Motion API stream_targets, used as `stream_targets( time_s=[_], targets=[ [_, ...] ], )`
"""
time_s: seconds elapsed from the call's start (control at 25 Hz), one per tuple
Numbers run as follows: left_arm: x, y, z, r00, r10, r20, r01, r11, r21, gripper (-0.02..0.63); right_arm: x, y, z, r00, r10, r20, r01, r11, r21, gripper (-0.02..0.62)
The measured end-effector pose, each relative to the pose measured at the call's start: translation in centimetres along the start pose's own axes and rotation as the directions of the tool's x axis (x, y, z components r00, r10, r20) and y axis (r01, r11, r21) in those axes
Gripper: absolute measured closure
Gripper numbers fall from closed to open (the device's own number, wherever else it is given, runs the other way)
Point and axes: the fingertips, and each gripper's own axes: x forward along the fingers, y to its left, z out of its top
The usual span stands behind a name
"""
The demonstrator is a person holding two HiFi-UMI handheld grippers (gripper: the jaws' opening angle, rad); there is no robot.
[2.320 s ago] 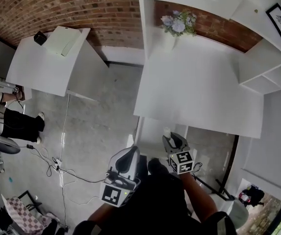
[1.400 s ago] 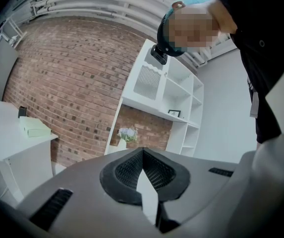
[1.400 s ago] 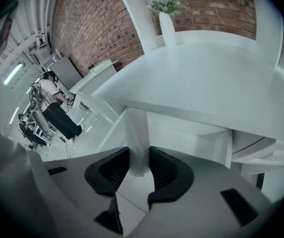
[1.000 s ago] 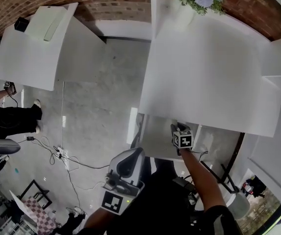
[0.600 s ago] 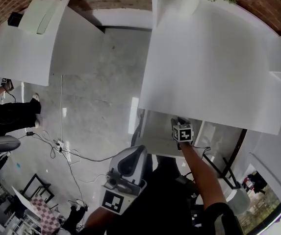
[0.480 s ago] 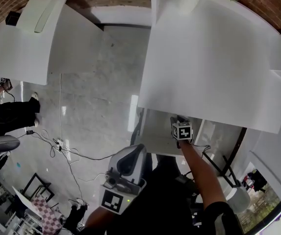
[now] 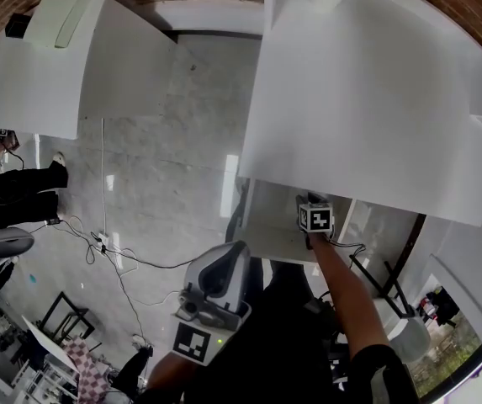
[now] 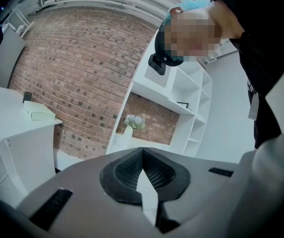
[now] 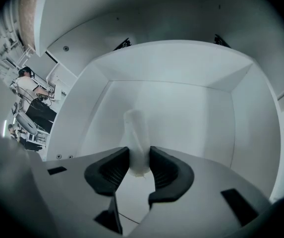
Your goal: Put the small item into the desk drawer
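Observation:
The small item [image 9: 138,138], a pale white tube-like piece, stands between the black pads of my right gripper [image 9: 139,156]. Both pads touch it as the jaws are opening. The gripper holds it inside the open white drawer [image 9: 181,68], just above the drawer's floor. In the head view, only the right gripper's marker cube [image 7: 316,218] shows, at the front edge of the white desk [image 7: 367,99], over the pulled-out drawer [image 7: 266,225]. My left gripper [image 7: 226,255] hangs low by the person's body, shut, with nothing between its pads [image 8: 142,155].
A second white table [image 7: 39,66] with a pale book stands at the far left. A person [image 7: 13,200] sits near it. Cables [image 7: 106,251] run over the grey floor. White shelves [image 8: 191,98] and a vase of flowers [image 8: 132,123] stand against a brick wall.
My right gripper has moved forward from in front of the desk into the drawer, under the desk's edge, with the item still in it. The left gripper has stayed low.

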Motion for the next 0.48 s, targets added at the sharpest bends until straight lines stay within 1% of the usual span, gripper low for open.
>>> stream_targets(
  time_s=[0.08,0.28,0.48],
  targets=[
    [-0.1,0.0,-0.1,1.000,-0.001,-0.002,0.001,1.000,-0.005,0.588,0.3,0.1,-0.3,1.000,0.009,0.001,-0.009,1.000,0.007,0.449],
    [-0.7,-0.2,-0.7,1.000,-0.010,-0.013,0.010,1.000,-0.003,0.588,0.2,-0.1,-0.3,1.000,-0.008,0.001,0.008,1.000,0.018,0.426],
    [-1.3,-0.3,-0.7,1.000,-0.017,-0.014,0.017,1.000,-0.007,0.588,-0.2,0.3,-0.5,1.000,-0.005,0.002,0.005,1.000,0.017,0.408]
  ],
)
